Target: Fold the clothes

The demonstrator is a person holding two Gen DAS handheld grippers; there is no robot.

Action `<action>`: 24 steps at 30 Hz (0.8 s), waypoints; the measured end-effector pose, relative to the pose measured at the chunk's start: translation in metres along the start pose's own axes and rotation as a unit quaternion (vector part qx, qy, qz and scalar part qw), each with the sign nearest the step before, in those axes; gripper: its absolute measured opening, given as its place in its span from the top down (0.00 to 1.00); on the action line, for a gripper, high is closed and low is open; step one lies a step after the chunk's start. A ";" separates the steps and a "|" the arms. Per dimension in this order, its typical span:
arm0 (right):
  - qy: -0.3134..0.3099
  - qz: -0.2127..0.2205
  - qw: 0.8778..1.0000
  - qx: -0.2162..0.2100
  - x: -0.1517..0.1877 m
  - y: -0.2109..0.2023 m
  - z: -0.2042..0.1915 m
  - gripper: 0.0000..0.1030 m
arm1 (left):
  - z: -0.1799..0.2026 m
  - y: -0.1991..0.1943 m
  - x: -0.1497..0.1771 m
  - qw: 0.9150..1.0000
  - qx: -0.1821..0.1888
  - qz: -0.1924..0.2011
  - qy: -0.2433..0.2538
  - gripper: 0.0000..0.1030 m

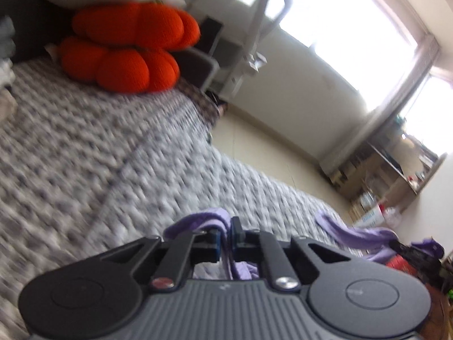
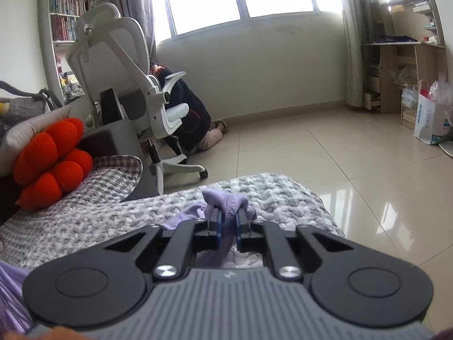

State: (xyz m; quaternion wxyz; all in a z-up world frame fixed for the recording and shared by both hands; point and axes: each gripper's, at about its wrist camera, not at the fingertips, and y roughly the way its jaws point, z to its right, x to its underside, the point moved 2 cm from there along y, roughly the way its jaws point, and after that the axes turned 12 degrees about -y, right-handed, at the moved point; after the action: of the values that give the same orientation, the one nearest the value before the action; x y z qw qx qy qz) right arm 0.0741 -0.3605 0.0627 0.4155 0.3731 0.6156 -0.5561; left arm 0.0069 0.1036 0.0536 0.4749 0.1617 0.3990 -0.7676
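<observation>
Lilac garment (image 2: 230,202) bunched between narrow jaws of right gripper (image 2: 228,221), pinched; other edge clamped in left gripper (image 1: 225,236), view blurred, probably same garment. Grey knit blanket (image 2: 113,212) beneath both. Orange cushion (image 2: 51,158) far left-ahead.

Ahead of me the patterned bedspread (image 1: 93,153) lies bare, open for a pass. At its far end orange cushions (image 1: 127,48) block the way. Beyond the bed's edge a white office chair (image 2: 127,85) stands on open tiled floor (image 2: 325,153).
</observation>
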 end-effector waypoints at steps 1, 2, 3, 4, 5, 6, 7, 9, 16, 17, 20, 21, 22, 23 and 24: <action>-0.004 0.009 1.000 0.002 -0.004 -0.004 -0.004 0.90 | -0.002 -0.005 -0.008 1.000 -0.005 0.014 0.001 0.94; -0.010 0.018 1.000 0.010 -0.008 -0.008 -0.008 0.90 | -0.004 -0.008 -0.016 1.000 -0.009 0.022 0.003 0.94; -0.016 0.027 0.999 0.017 -0.011 -0.011 -0.012 0.90 | -0.005 -0.009 -0.021 1.000 -0.012 0.027 0.006 0.94; -0.020 0.035 0.999 0.022 -0.015 -0.014 -0.016 0.90 | -0.006 -0.010 -0.027 0.999 -0.015 0.031 0.009 0.94; -0.023 0.042 0.999 0.023 -0.017 -0.015 -0.020 0.90 | -0.007 -0.011 -0.032 0.999 -0.018 0.036 0.012 0.94; -0.027 0.042 0.999 0.020 -0.017 -0.014 -0.024 0.90 | -0.009 -0.012 -0.038 0.999 -0.021 0.041 0.015 0.94; -0.032 0.039 0.999 0.018 -0.017 -0.012 -0.028 0.90 | -0.010 -0.012 -0.041 0.999 -0.024 0.042 0.019 0.94; -0.041 0.006 0.999 0.018 -0.010 0.002 -0.033 0.90 | -0.012 -0.004 -0.035 0.999 -0.031 0.026 0.026 0.93; -0.007 -0.014 0.993 -0.120 0.016 0.014 -0.026 0.82 | -0.036 0.014 -0.022 0.999 -0.039 -0.001 0.006 0.91; -0.005 -0.009 0.994 -0.113 0.014 0.013 -0.021 0.81 | -0.037 0.015 -0.022 0.999 -0.038 -0.001 0.005 0.90; 0.006 0.004 0.996 -0.092 0.007 0.010 -0.005 0.59 | -0.039 0.018 -0.022 0.999 -0.038 0.000 0.004 0.80; 0.017 0.004 0.996 -0.083 0.006 0.011 0.003 0.59 | -0.037 0.019 -0.019 0.999 -0.040 0.000 0.007 0.68; 0.027 -0.002 0.997 -0.078 0.007 0.014 0.009 0.59 | -0.036 0.021 -0.016 0.999 -0.042 0.000 0.011 0.61; 0.034 -0.009 0.997 -0.074 0.007 0.018 0.014 0.59 | -0.034 0.022 -0.012 0.999 -0.043 0.000 0.016 0.52; 0.027 -0.023 0.997 -0.071 0.009 0.025 0.015 0.59 | -0.032 0.024 -0.009 0.999 -0.042 -0.001 0.024 0.48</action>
State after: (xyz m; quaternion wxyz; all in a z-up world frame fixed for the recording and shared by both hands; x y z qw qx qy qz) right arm 0.0951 -0.3733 0.0449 0.4112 0.3440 0.6727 -0.5100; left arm 0.0279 0.1278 0.0280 0.4708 0.1600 0.4423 -0.7464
